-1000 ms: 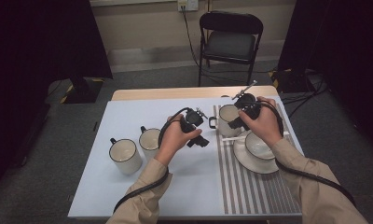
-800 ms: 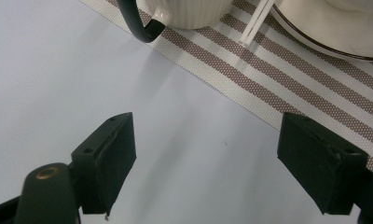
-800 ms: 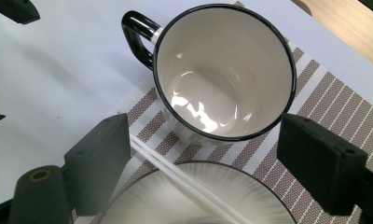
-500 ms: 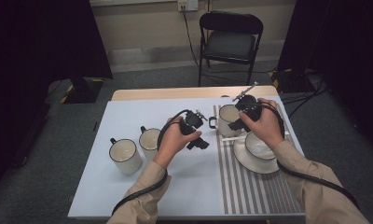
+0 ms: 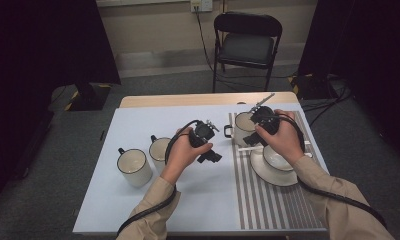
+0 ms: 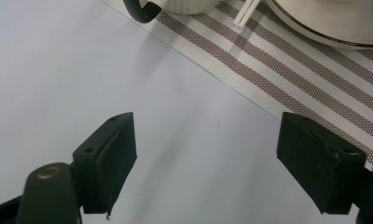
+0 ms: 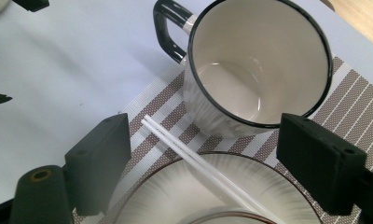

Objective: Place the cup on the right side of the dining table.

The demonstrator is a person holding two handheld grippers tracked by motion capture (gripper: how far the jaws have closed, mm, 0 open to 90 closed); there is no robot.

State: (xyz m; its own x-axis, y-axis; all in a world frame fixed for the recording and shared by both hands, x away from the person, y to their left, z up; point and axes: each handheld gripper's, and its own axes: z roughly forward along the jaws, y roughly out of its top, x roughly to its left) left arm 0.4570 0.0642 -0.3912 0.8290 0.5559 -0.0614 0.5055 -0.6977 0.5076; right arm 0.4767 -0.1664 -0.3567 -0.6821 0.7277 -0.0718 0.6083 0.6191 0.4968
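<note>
- Our left tool [image 5: 211,156] hangs over the bare pale blue table [image 5: 138,120], jaws spread wide, nothing between them.
- Our right tool [image 7: 203,154] has its jaws wide apart too, gripping nothing.
- White plastic chopsticks [image 7: 198,163] lie between the right tool's jaws, resting on the rim of the white ribbed ceramic plate [image 7: 175,196].
- Cream enamel mug with black rim [image 7: 254,60] stands just beyond those jaws, on the brown-striped placemat [image 7: 348,93].

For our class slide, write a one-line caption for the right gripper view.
Open right gripper hovers over white chopsticks lying on a plate beside an empty mug.
</note>
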